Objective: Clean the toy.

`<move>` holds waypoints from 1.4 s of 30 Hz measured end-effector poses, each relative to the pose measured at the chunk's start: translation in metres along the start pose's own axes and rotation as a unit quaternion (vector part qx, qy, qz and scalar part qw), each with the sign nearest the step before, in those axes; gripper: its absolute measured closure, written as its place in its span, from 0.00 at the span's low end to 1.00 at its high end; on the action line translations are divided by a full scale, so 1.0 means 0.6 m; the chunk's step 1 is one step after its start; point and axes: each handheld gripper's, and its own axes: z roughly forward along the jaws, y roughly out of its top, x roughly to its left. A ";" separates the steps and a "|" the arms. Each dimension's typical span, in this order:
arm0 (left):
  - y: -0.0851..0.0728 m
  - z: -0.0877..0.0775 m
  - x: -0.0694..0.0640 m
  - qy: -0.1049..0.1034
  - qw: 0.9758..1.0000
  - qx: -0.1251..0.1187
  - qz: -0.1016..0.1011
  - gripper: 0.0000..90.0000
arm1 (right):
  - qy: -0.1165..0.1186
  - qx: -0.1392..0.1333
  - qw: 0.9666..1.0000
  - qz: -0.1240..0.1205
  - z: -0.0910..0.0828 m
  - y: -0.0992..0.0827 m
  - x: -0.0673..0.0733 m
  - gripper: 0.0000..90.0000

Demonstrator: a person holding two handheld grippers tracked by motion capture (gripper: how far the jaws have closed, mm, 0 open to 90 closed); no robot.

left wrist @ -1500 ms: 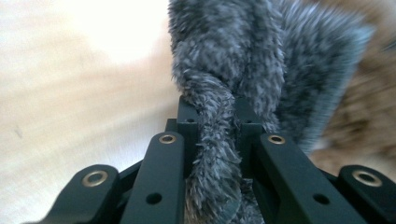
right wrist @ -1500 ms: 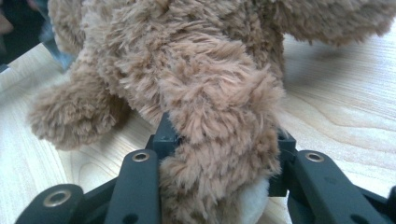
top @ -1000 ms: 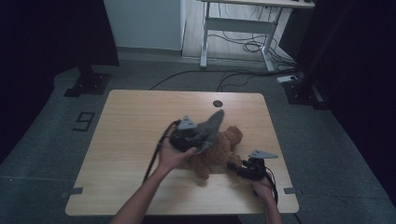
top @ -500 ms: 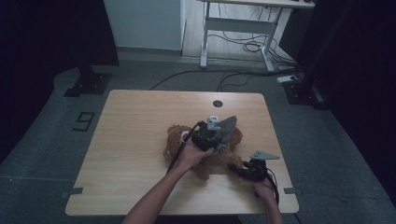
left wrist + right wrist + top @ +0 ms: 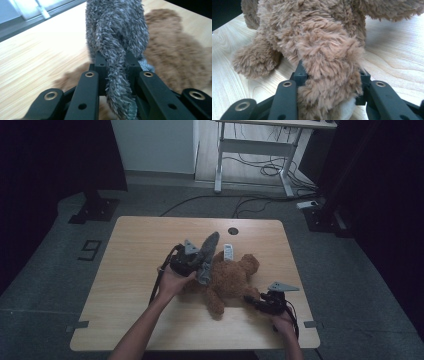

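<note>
Near the middle of the wooden tabletop (image 5: 130, 285), toward its right half: a brown teddy bear (image 5: 230, 277), sprawled flat, head toward the far right, one leg stretched toward the near edge. Draped against the bear's left side and rising above it: a strip of grey plush fabric (image 5: 209, 245), shaggy, standing up to a blunt tip. Pinches that fabric with the left tool (image 5: 199, 265), jaws pressed close together on a narrow fold of it; seen along the left tool (image 5: 116, 58), the grey plush fabric (image 5: 115, 25) runs up between the two black jaws and fans out wider beyond them, with the teddy bear (image 5: 175, 57) lying on the tabletop (image 5: 37, 57) behind and to the right. Left hand (image 5: 172, 280) wrapped round the tool's body, cable looping off to its left. Clamps a limb of the bear with the right tool (image 5: 252, 300), near the right front of the tabletop, right hand (image 5: 285, 322) close to the near edge. Along the right tool (image 5: 329, 72), thick brown fur of the teddy bear (image 5: 312, 37) bulges between the jaws, a pale patch at the bottom, another paw resting on the tabletop (image 5: 392, 62) to the left. Just beside the bear's head, on the far side: a small white object (image 5: 228, 252), too small to identify.
</note>
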 end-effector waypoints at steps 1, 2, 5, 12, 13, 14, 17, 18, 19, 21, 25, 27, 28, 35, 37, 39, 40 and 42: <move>0.000 0.000 0.000 0.000 1.000 0.000 0.000 0.86 | 0.000 0.000 1.000 0.000 0.000 0.000 0.000 0.66; -0.012 -0.004 0.021 0.008 1.000 0.007 -0.014 0.86 | 0.001 0.001 1.000 -0.001 0.000 0.000 0.000 0.66; -0.028 -0.003 0.039 0.018 0.999 0.029 -0.019 0.86 | 0.001 0.002 1.000 0.000 0.000 0.000 0.000 0.66; -0.081 -0.002 0.071 0.005 0.998 0.037 -0.054 0.86 | 0.000 0.004 1.000 0.002 0.003 0.000 -0.001 0.66; -0.097 -0.001 0.079 0.005 0.997 0.041 -0.065 0.86 | 0.000 0.004 1.000 0.002 0.003 0.000 -0.001 0.66; -0.106 0.001 0.082 0.008 0.997 0.043 -0.068 0.86 | 0.000 0.004 1.000 0.002 0.003 -0.001 -0.001 0.66; -0.124 0.005 0.087 0.011 0.996 0.051 -0.077 0.86 | 0.000 0.003 1.000 0.003 0.004 -0.001 -0.002 0.66; -0.132 0.008 0.089 0.011 0.995 0.056 -0.079 0.86 | 0.000 0.003 1.000 0.004 0.004 -0.001 -0.003 0.66; -0.147 0.018 0.090 0.014 0.994 0.073 -0.079 0.86 | 0.000 0.003 1.000 0.005 0.004 -0.001 -0.003 0.66; -0.164 0.028 0.089 0.009 0.993 0.081 -0.083 0.86 | 0.000 0.002 1.000 0.006 0.005 -0.001 -0.003 0.66; -0.188 0.037 0.088 -0.004 0.992 0.092 -0.091 0.86 | 0.000 0.003 1.000 0.006 0.005 0.000 -0.004 0.66; -0.190 0.024 0.094 -0.011 0.992 0.075 -0.103 0.86 | -0.001 0.003 1.000 0.006 0.005 0.000 -0.005 0.66; -0.183 0.015 0.095 -0.008 0.992 0.065 -0.103 0.86 | -0.001 0.003 1.000 0.006 0.005 0.000 -0.005 0.66; -0.094 -0.048 0.070 -0.023 0.998 -0.007 -0.064 0.86 | -0.003 0.003 1.000 0.006 0.006 0.001 -0.004 0.66; -0.070 -0.048 0.055 -0.033 0.998 -0.017 -0.054 0.86 | -0.003 0.003 1.000 0.006 0.005 0.001 -0.004 0.66; -0.050 -0.040 0.043 -0.040 0.998 -0.022 -0.045 0.86 | -0.003 0.003 1.000 0.006 0.006 0.001 -0.004 0.66; -0.041 -0.033 0.036 -0.042 0.998 -0.022 -0.044 0.86 | -0.004 0.002 1.000 0.005 0.006 0.001 -0.005 0.66; -0.027 -0.016 0.023 -0.045 0.998 -0.022 -0.037 0.86 | -0.008 -0.001 1.000 0.007 0.008 0.002 -0.004 0.66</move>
